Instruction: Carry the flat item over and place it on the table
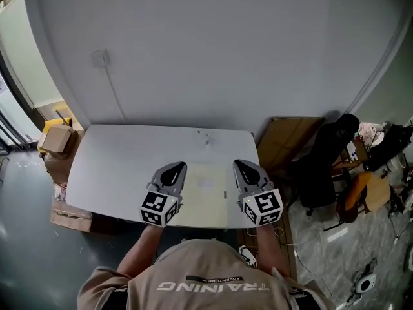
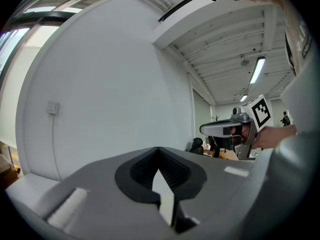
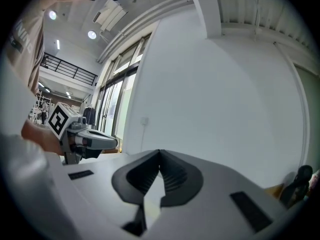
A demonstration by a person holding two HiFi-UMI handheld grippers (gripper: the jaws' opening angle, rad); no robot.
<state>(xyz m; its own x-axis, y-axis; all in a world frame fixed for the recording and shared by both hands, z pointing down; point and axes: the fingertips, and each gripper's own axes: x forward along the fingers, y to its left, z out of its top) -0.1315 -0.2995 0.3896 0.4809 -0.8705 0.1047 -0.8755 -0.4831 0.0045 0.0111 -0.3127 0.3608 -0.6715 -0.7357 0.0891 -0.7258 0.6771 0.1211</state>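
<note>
Flat item: a pale, thin, near-square sheet point(image 1: 205, 185), barely off the tabletop's colour, appears to lie flat on the white rectangular table point(image 1: 116, 166) near its front edge. It is between the two grippers and seems to touch neither; the material is too faint to tell. Judged handling: light, thin, probably bendy, and slick on this smooth top, so hard to get a jaw under. Best taken at its near edge once slid to overhang the table's front, or pinched at two opposite sides to stop it sagging. Left gripper point(image 1: 178, 166): jaws together, ribbed pads meeting at the tips, nothing between them. Right gripper point(image 1: 239, 164): likewise closed and empty, aimed roughly level at the white wall point(image 1: 226, 57). Containers: a brown cardboard box point(image 1: 57, 138) stands just left of the table, top apparently shut, contents unseen. A lower cardboard box point(image 1: 70, 216) is partly tucked under the table's left corner, contents hidden too. A black office chair point(image 1: 322, 166) stands to the right.
</note>
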